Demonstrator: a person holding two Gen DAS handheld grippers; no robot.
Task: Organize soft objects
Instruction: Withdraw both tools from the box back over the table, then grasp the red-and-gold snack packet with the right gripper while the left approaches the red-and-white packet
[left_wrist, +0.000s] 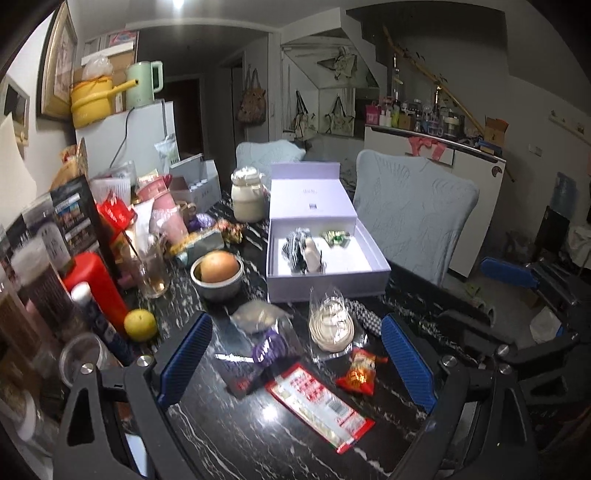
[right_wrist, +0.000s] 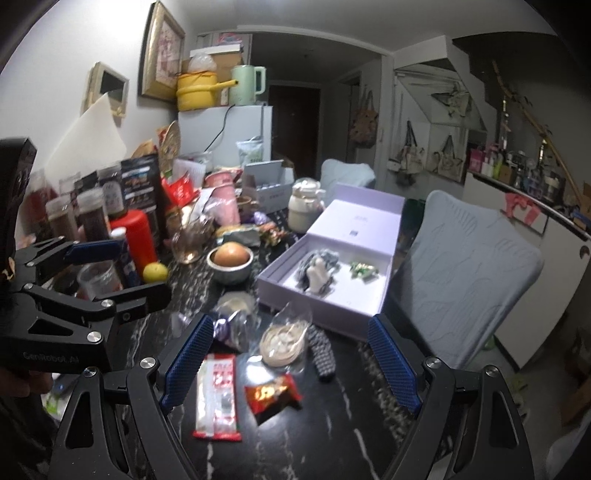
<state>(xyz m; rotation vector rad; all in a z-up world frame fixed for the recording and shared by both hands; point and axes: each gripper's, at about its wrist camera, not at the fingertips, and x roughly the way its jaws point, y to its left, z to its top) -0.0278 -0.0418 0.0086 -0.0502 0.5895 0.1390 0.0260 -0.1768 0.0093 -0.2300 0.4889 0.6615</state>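
Observation:
An open white box (left_wrist: 328, 286) stands on the dark marble table (left_wrist: 229, 435). It holds a striped soft bundle with a white figure (left_wrist: 304, 251) and a green wrapped piece (left_wrist: 336, 236). In front of the box lie a clear bag of cream coil (left_wrist: 330, 326), a checkered soft roll (left_wrist: 364, 317), a small red snack packet (left_wrist: 358, 373), a long red-and-white packet (left_wrist: 317, 404) and a purple wrapper (left_wrist: 269, 347). My left gripper (left_wrist: 295, 325) hovers open over these, holding nothing. My right gripper (right_wrist: 290, 323) is open beside it, over the same packets (right_wrist: 273, 397).
Left of the box sit a metal bowl with a round orange fruit (left_wrist: 218, 273), a yellow fruit (left_wrist: 140, 325), a glass cup (left_wrist: 153, 269), a red bottle (left_wrist: 98, 288) and crowded jars. A cream jar (left_wrist: 247, 195) stands behind. A covered chair (left_wrist: 410, 218) is at the right.

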